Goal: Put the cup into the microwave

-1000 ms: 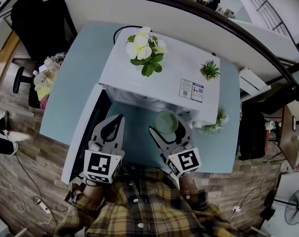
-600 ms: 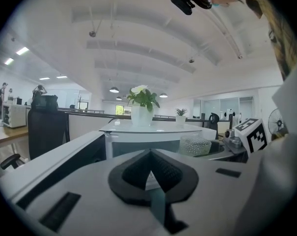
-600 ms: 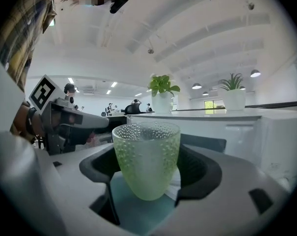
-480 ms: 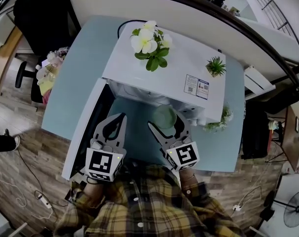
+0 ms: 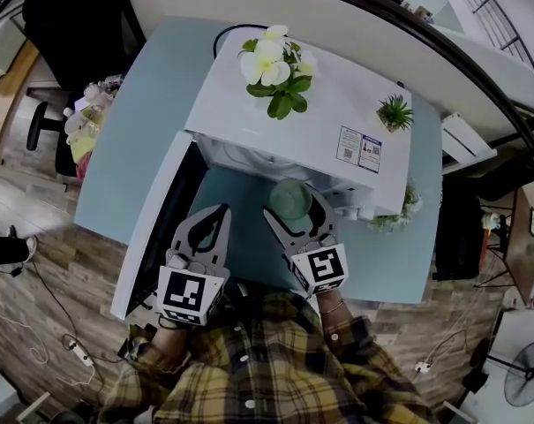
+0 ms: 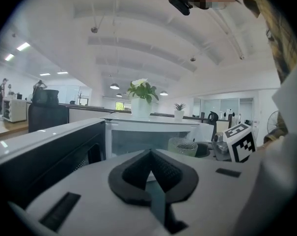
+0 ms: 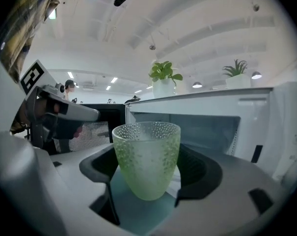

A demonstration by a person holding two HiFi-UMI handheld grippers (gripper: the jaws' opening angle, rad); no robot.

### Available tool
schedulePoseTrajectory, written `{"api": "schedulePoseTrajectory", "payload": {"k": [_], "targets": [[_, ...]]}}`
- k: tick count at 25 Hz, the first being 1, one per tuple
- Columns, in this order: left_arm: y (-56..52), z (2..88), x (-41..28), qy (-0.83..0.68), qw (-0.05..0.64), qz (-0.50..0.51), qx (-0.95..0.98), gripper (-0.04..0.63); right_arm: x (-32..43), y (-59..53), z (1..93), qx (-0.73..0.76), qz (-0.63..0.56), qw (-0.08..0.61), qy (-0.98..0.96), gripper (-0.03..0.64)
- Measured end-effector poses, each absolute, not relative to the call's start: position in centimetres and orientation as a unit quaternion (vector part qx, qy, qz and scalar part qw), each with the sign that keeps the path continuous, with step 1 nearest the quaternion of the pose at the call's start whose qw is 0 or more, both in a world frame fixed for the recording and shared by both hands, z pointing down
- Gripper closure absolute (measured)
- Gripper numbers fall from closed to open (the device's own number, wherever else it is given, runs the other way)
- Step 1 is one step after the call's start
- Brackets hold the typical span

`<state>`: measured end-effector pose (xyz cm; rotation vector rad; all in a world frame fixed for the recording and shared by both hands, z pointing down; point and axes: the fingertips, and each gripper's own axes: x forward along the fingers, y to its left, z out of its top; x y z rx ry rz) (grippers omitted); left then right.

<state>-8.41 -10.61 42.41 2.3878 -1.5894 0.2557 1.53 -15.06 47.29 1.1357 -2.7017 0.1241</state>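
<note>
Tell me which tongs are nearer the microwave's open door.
Left. The left tongs sit shut just right of the open door. The right tongs, holding the cup, are farther right, at the opening of the microwave.

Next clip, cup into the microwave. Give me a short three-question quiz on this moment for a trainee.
1. True or false: the microwave door is shut.
2. What does the right gripper hold? A) a green cup B) a spoon C) nothing
3. Fill in: the left gripper has its fingers ___, with nothing between them.
Key: 1 false, the door stands open; 2 A; 3 together.
</note>
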Motion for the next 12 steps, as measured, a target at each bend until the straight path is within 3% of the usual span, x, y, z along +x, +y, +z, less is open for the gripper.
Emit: {"api": "schedulePoseTrajectory", "payload": {"k": [12], "targets": [[-10.4, 43.6, -7.2, -0.525, 0.134, 0.099, 0.835, 0.606, 0.1, -17.1, 50.0, 0.386, 0.035, 0.110, -0.915, 0.249]]}}
